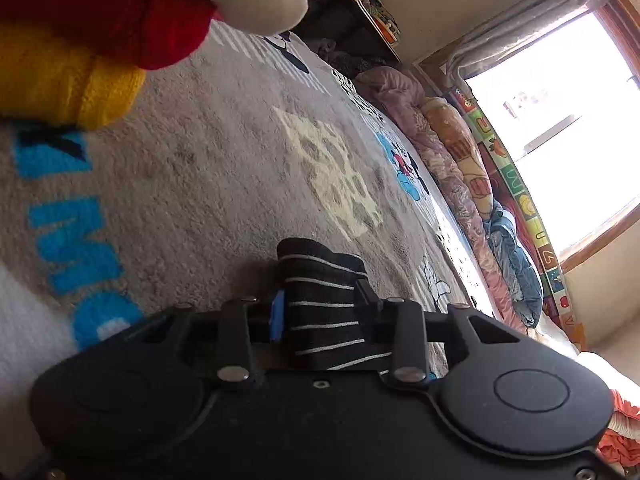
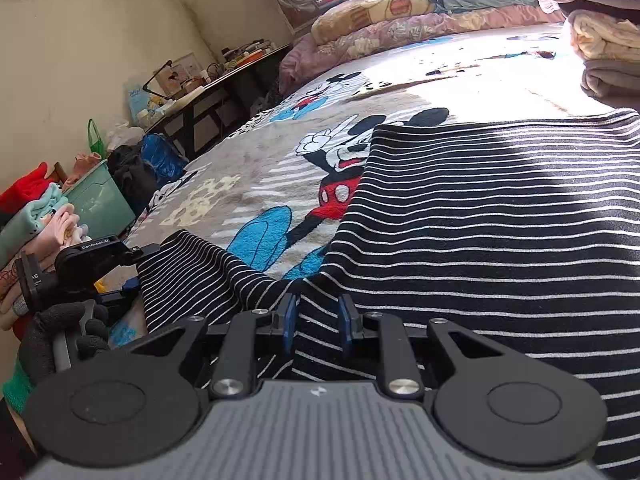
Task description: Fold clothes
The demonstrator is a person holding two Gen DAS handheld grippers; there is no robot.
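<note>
Striped fabric is clamped between the fingers of the left gripper point(image 1: 318, 312): a bunched end of the black shirt point(image 1: 326, 304) with thin white stripes is pinched there, and it sticks out just past the fingertips over the blanket point(image 1: 224, 184). Seen from the right wrist camera, the same left gripper point(image 2: 138, 270) is at the far left, held by a gloved hand point(image 2: 60, 336), with a sleeve of the shirt point(image 2: 500, 232) stretched from its fingers toward the shirt's body.

The right gripper point(image 2: 318, 320) is set low over the near edge of the shirt, at the point where the sleeve meets the body. Its blue pads point(image 2: 289, 320) are parted, with striped cloth lying in the gap between them, but the cloth is not pinched (the jaws are simply apart).

Ahead of the right gripper and to its right, the body of the shirt is spread flat on the blanket, partly in sunlight. The grey blanket is printed with cartoon mice, one of which is partly covered by the shirt's far left edge.

Beyond the shirt, rolled quilts point(image 2: 400, 20) are piled along the window side. To the left of the right gripper, a stack of folded clothes point(image 2: 36, 216) is seen beside a green bin point(image 2: 100, 200), and a cluttered table point(image 2: 224, 76) stands against the wall.

Above the left gripper, red and yellow knitted cloth point(image 1: 80, 40) fills the upper left corner of its view.
</note>
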